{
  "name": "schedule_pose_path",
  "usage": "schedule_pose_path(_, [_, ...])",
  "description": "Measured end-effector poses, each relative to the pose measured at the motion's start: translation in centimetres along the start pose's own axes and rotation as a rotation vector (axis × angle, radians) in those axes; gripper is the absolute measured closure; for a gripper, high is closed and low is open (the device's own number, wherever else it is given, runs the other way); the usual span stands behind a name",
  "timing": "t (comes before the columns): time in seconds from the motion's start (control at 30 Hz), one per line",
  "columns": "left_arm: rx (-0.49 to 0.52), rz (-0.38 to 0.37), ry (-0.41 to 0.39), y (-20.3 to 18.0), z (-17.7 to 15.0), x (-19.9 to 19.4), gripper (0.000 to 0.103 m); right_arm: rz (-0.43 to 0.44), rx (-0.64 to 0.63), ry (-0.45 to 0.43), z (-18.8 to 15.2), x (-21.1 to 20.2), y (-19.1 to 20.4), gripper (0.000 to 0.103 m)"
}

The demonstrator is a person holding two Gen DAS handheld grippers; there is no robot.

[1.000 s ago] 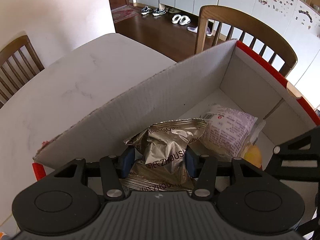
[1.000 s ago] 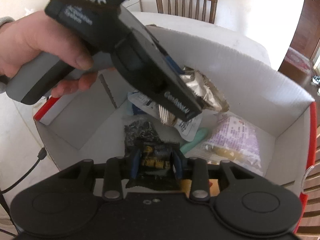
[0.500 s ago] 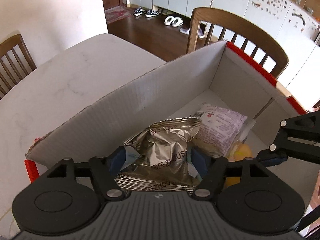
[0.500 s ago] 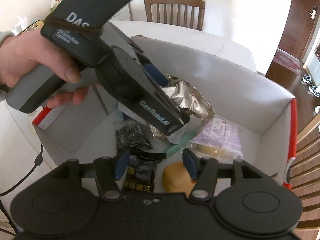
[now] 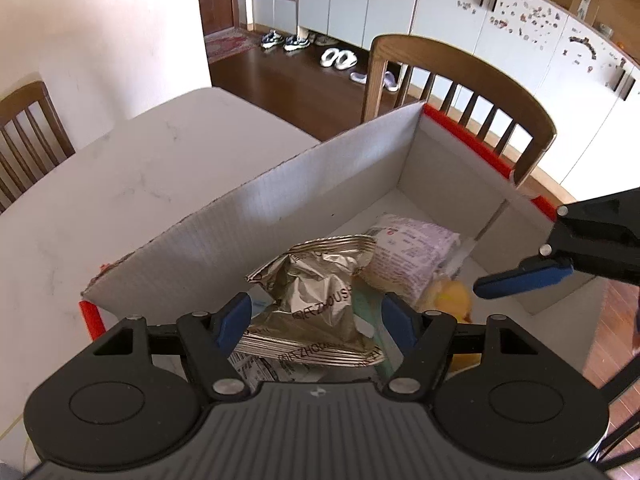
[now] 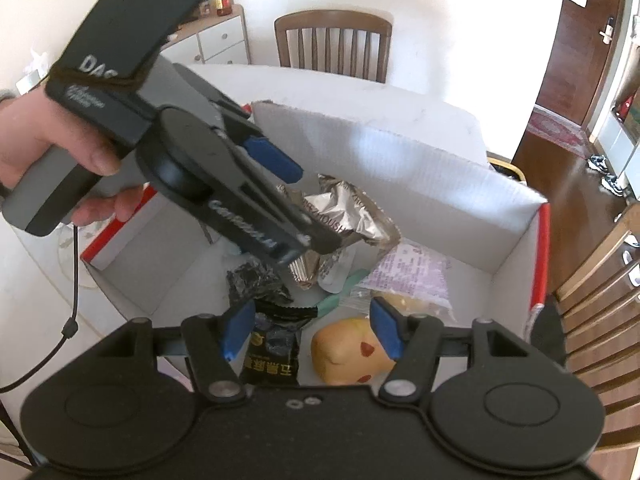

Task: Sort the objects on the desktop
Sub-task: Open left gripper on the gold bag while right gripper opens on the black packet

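Silver snack bag (image 5: 316, 304): lower centre of the left view, inside the cardboard box (image 5: 256, 216).
Left gripper (image 5: 316, 320): jaws apart around the bag.
Right gripper (image 6: 312, 330): jaws apart, empty, above black packet (image 6: 272, 356) and yellow toy (image 6: 348, 350).

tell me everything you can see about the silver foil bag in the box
The foil bag is a crinkled silver snack pouch with crimped, ridged end seams and dark printed lettering. It looks like metallised plastic, puffy but creased. It lies tilted inside the box, near the long wall, on top of other packets, with a pale pink printed packet beside it. The left tool is open, its blue pads on either side of the bag; whether they touch it is unclear. The right tool is open, elsewhere in the box.
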State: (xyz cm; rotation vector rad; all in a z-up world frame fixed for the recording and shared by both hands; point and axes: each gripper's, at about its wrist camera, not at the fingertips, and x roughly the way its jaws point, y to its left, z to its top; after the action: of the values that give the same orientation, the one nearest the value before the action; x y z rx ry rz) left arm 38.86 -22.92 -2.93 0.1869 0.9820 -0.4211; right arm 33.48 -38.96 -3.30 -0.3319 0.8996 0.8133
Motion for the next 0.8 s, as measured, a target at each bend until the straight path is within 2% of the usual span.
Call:
schedule_pose_path(0.37, [0.02,0.021,-0.05,-1.4,-1.4,-3.6,0.032,-0.044,0.065,-0.052,-0.5,-2.6,-1.0,0.037])
schedule_pose_path(0.67, [-0.005,0.027,-0.091,-1.8,-3.0,-6.4,0.032,-0.084,0.095,-0.073,-1.1,-3.6,-1.1,0.036])
schedule_pose_path(0.8, [-0.014,0.04,-0.109,-2.0,-3.8,-7.5,0.032,-0.1,0.112,-0.092,-1.4,-4.1,-1.1,0.031])
